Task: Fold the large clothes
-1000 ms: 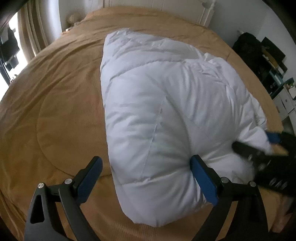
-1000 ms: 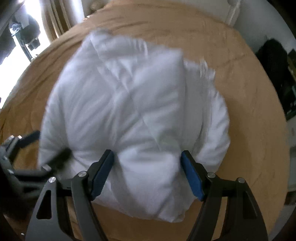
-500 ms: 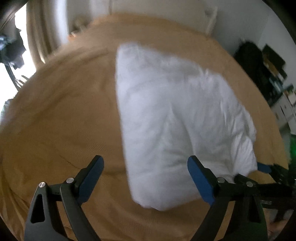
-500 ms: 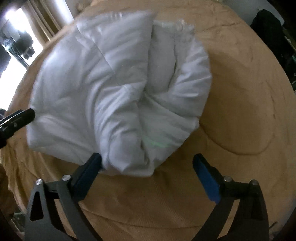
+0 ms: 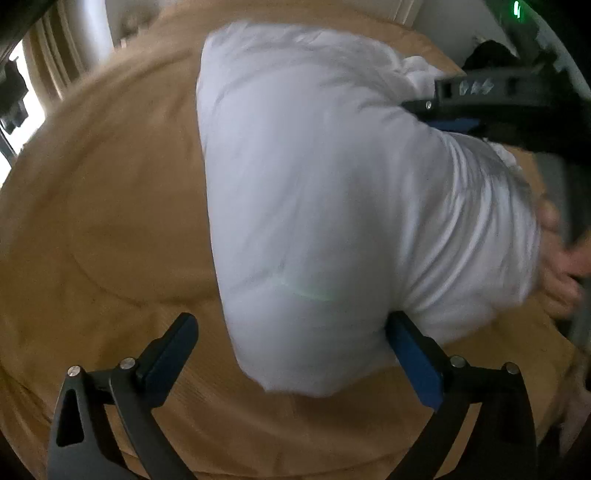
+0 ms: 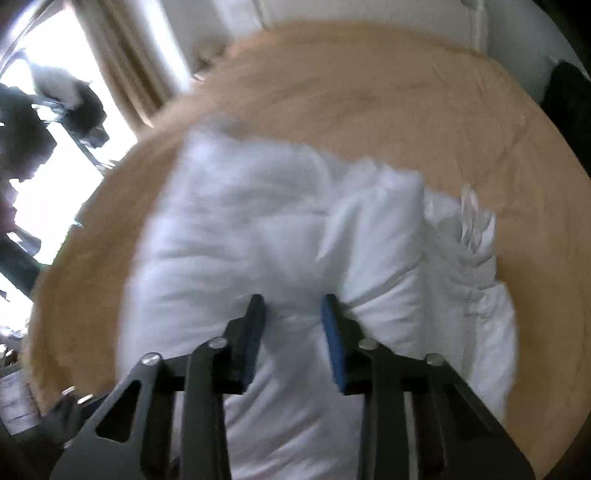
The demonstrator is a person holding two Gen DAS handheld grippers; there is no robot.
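Observation:
A puffy white quilted garment (image 5: 332, 192) lies folded in a thick bundle on the tan bedspread (image 5: 103, 221). My left gripper (image 5: 291, 336) is open, its jaws wide apart around the bundle's near end. My right gripper (image 6: 293, 314) has its jaws narrowed onto a fold of the white garment (image 6: 280, 240) and pinches it. The right gripper also shows in the left wrist view (image 5: 498, 99), pressed on the bundle's far right side, with a hand (image 5: 561, 266) below it. Both views are blurred by motion.
The tan bedspread (image 6: 369, 92) spreads around the bundle on all sides. A window with curtains (image 6: 122, 66) is at the left. A white headboard (image 6: 369, 14) stands at the far end. Dark items (image 6: 569, 99) sit at the right.
My right gripper has moved in over the bundle and its jaws have closed from wide open onto a fold. My left gripper has come closer to the near end, still open.

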